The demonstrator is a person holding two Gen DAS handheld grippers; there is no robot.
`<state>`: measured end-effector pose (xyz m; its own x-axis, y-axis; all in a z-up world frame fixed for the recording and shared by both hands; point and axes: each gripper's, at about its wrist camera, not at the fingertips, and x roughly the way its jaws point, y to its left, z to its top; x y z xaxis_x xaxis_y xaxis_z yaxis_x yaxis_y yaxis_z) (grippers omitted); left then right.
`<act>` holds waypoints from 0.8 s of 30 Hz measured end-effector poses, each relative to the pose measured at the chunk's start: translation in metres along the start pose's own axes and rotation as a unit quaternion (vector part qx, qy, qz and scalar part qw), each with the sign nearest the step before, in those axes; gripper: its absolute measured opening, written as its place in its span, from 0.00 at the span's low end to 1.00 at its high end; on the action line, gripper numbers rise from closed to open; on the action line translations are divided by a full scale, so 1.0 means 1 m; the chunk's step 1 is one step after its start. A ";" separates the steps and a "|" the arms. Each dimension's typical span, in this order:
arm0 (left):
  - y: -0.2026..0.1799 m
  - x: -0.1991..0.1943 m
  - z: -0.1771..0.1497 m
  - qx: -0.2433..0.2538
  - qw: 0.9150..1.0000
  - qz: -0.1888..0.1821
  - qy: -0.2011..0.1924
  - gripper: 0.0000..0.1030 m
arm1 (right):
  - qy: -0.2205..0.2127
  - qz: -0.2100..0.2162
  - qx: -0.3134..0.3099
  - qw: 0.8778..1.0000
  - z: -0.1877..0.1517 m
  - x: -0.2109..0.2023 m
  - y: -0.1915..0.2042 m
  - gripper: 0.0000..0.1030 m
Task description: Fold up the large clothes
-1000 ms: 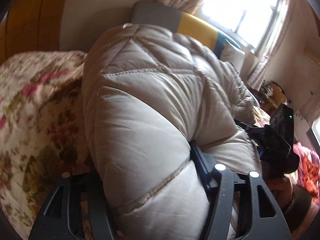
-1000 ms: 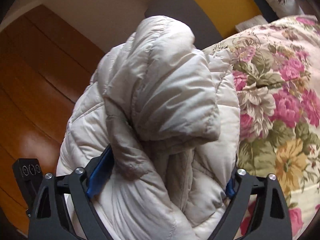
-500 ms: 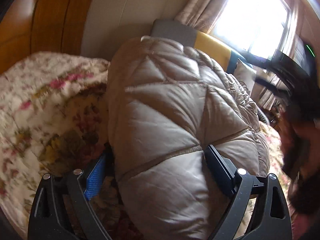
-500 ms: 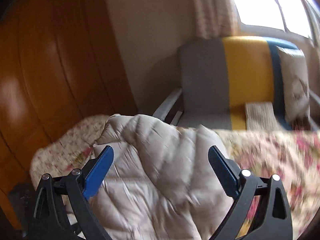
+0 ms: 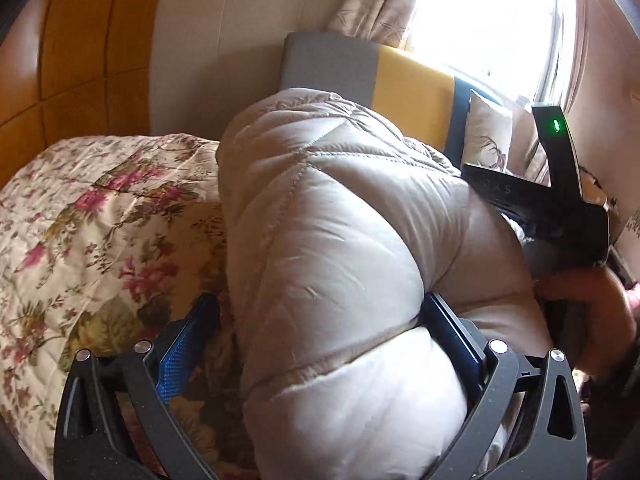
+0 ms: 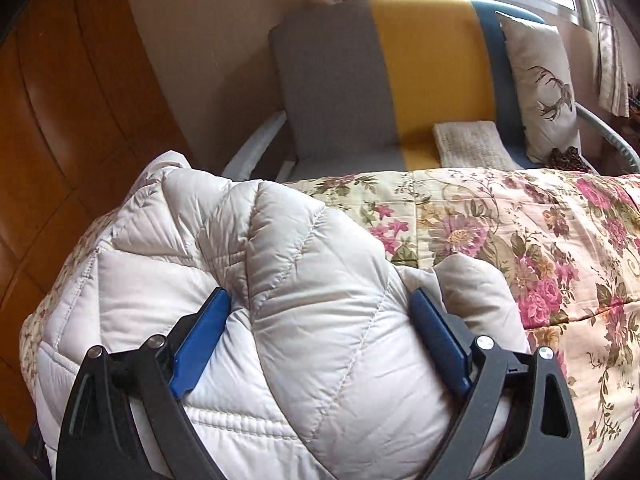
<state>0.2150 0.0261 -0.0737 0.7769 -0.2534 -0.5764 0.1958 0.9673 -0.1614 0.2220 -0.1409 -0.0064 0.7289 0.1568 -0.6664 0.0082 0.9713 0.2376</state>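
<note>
- Jacket (image 5: 340,240), puffy and cream, lies bunched on my bed's floral quilt (image 5: 100,220).
- My left tool (image 5: 320,328) is opening around one fold (left pad clear).
- My right tool (image 6: 320,312) is closing astride another bulge.

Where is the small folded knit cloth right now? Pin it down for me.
In the right wrist view, the folded knit cloth lies on the armchair seat beyond the bed, at the foot of the deer cushion.
</note>
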 end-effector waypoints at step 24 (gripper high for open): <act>-0.010 -0.115 -0.061 -0.037 0.996 0.085 -0.003 0.97 | -0.038 0.008 -0.091 0.995 -0.072 -0.158 0.047 0.98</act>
<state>0.0874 0.0446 -0.0545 0.7981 -0.0867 -0.5963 0.0175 0.9925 -0.1208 0.0575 -0.1072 0.0591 0.7777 0.1656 -0.6065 -0.1229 0.9861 0.1117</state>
